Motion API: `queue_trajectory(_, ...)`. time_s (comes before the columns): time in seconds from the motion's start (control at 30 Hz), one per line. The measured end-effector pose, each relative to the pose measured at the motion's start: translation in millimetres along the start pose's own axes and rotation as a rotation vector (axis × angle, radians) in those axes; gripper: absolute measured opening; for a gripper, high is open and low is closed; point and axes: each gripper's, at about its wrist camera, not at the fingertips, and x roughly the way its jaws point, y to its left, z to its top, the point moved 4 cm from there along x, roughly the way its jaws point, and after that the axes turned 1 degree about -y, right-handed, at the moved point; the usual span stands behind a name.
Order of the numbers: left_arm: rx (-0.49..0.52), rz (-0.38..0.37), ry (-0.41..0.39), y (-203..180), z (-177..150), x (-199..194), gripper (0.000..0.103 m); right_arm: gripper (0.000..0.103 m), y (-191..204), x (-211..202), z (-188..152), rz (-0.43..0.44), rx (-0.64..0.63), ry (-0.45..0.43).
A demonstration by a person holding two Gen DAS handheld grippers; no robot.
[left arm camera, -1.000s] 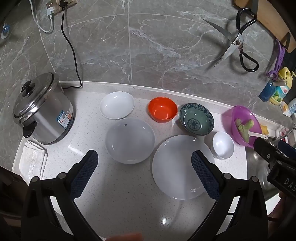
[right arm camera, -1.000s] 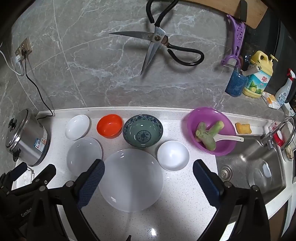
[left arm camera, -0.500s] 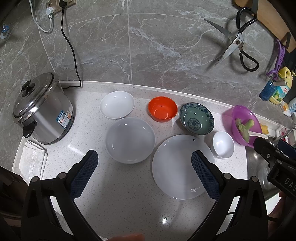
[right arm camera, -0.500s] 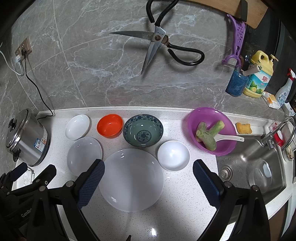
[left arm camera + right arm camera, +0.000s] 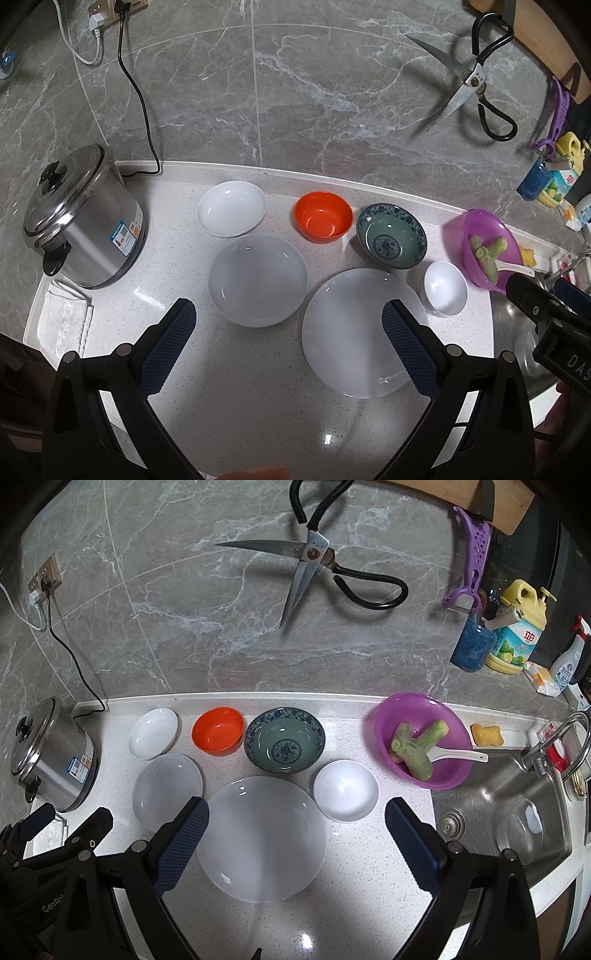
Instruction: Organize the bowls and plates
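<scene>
On the white counter lie a large white plate (image 5: pixel 354 332) (image 5: pixel 260 838), a medium white plate (image 5: pixel 257 279) (image 5: pixel 167 790), a small white dish (image 5: pixel 231 213) (image 5: pixel 153 733), an orange bowl (image 5: pixel 323 221) (image 5: pixel 218 731), a green patterned bowl (image 5: pixel 391 241) (image 5: pixel 284 744) and a small white bowl (image 5: pixel 445 288) (image 5: pixel 345 790). My left gripper (image 5: pixel 288 336) is open and empty, held above the two larger plates. My right gripper (image 5: pixel 297 830) is open and empty, held above the large plate.
A steel rice cooker (image 5: pixel 83 218) (image 5: pixel 51 753) stands at the left with a folded cloth (image 5: pixel 64 317) in front. A purple bowl with vegetable stalks and a spoon (image 5: pixel 423 740) sits by the sink (image 5: pixel 506 812). Scissors (image 5: pixel 321 565) hang on the wall.
</scene>
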Motion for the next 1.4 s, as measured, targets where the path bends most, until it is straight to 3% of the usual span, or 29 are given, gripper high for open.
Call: queue_trajectory(1.4,0.0,-0.001,0.013,-6.0,-0.3,11.7,0.102,0.098,-0.4,9.5,6.4,-0.001,-0.003,0.015)
